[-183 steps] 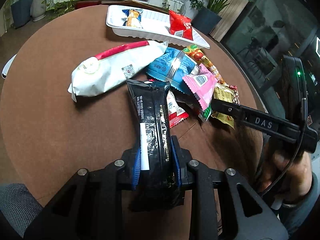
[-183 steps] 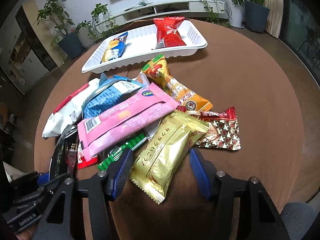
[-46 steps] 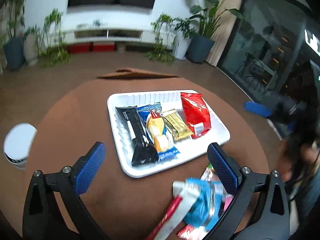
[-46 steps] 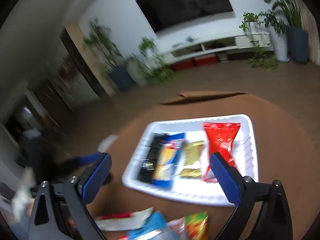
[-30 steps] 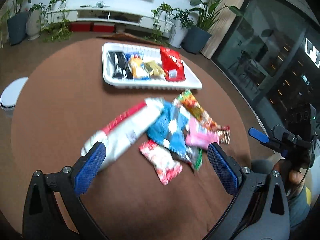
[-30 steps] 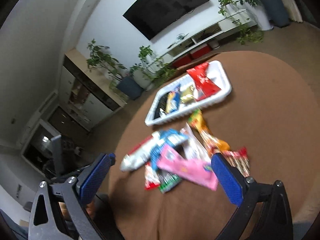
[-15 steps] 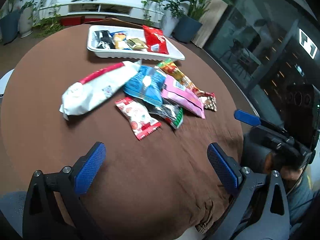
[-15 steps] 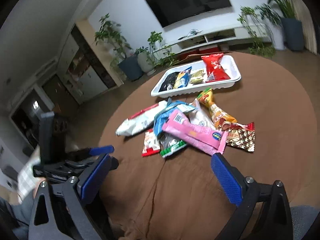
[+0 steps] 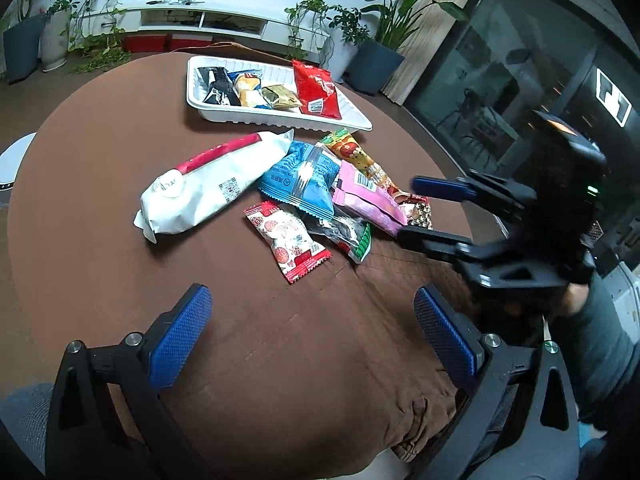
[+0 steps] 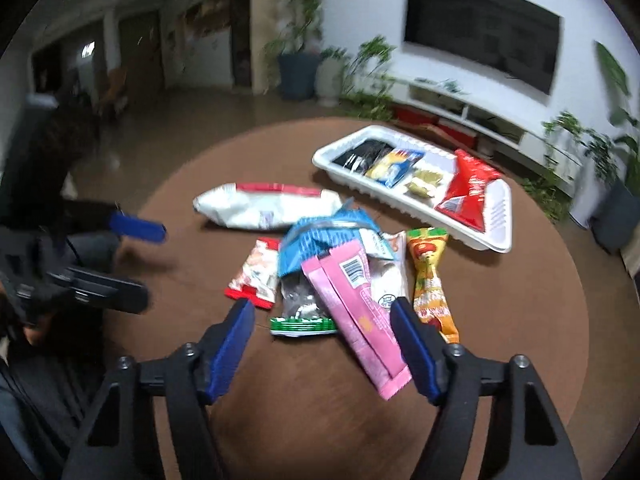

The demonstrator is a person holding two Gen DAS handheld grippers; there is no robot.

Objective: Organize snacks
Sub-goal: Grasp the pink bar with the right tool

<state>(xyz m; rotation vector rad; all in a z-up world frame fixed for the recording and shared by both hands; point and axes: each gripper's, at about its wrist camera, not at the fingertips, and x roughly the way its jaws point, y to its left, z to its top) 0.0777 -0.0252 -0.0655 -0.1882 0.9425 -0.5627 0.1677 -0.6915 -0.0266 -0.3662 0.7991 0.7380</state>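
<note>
Both hand-held grippers, left (image 9: 312, 332) and right (image 10: 322, 344), gape empty (right's jaws just narrowing); pink packet (image 10: 360, 312) half-hides the pile's middle wrappers.

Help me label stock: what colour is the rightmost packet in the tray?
Red packet, clearest in the left wrist view.

A tray (image 9: 224, 114) sits at the far side of the counter (image 9: 100, 264) with four snack packets (image 9: 276, 92) side by side in it. Nearer, a heap of packets (image 9: 296, 188) lies mid-counter, the largest bag (image 9: 208, 188) at its left.
</note>
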